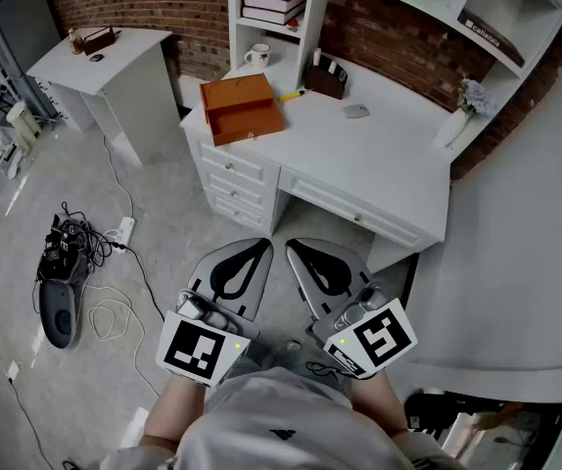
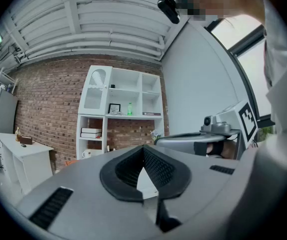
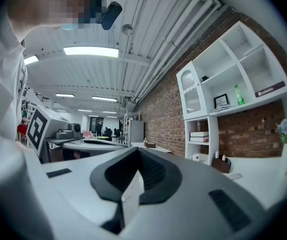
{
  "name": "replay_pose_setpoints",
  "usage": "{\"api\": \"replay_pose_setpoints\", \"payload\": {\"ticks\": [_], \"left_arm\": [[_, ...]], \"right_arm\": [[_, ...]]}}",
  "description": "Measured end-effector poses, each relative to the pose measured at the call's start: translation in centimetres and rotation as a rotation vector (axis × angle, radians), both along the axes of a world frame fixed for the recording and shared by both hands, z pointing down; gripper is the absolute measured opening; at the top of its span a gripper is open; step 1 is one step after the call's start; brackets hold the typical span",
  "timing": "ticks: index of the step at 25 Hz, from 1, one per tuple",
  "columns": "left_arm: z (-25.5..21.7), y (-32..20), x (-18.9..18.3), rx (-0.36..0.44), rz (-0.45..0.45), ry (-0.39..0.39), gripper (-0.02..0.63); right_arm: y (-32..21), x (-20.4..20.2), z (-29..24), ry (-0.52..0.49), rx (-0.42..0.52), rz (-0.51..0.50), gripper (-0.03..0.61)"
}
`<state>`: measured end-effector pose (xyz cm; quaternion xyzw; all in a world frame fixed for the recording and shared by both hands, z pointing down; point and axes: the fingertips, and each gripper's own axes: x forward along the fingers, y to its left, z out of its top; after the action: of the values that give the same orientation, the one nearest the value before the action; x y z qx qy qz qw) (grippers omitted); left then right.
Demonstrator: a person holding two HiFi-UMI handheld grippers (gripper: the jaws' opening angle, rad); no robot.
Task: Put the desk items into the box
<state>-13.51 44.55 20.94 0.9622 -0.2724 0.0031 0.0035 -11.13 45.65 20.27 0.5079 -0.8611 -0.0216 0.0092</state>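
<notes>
**Both tools held before the desk.** I have the left tool (image 1: 261, 249) and the right tool (image 1: 295, 247) side by side, close to the torso and over the floor (image 1: 163, 194), well short of the tabletop (image 1: 359, 160). Each points level toward the desk, with its marker cube (image 1: 201, 349) at the near end. The two noses lean slightly toward each other, near but apart.

*Left gripper view:* the jaws lie together, pads meeting at the tip, with nothing between them. The right tool shows toward that view's right side.

*Right gripper view:* the jaws are likewise together and empty, with the left tool toward the left side.

**Task items.** The orange box (image 1: 241, 108) sits on the tabletop's left end, near the edge. Behind it, under the shelf, I see a mug (image 1: 257, 55). To the right of the box lie a yellow pen (image 1: 291, 94), a brown holder (image 1: 327, 78) and a small grey item (image 1: 356, 112), all on the tabletop and outside the box. A vase (image 1: 454, 125) with flowers stands at the right end. Books (image 1: 276, 3) lie on the shelf above the mug. Neither tool touches any of these.
</notes>
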Motion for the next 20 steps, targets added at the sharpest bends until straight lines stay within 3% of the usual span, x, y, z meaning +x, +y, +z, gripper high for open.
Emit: {"api": "replay_pose_setpoints", "payload": {"ticks": [20], "left_arm": [[0.2, -6.1, -5.5, 0.007, 0.038, 0.015, 0.008]], "right_arm": [[-6.2, -5.7, 0.1, 0.014, 0.011, 0.039, 0.009]]}}
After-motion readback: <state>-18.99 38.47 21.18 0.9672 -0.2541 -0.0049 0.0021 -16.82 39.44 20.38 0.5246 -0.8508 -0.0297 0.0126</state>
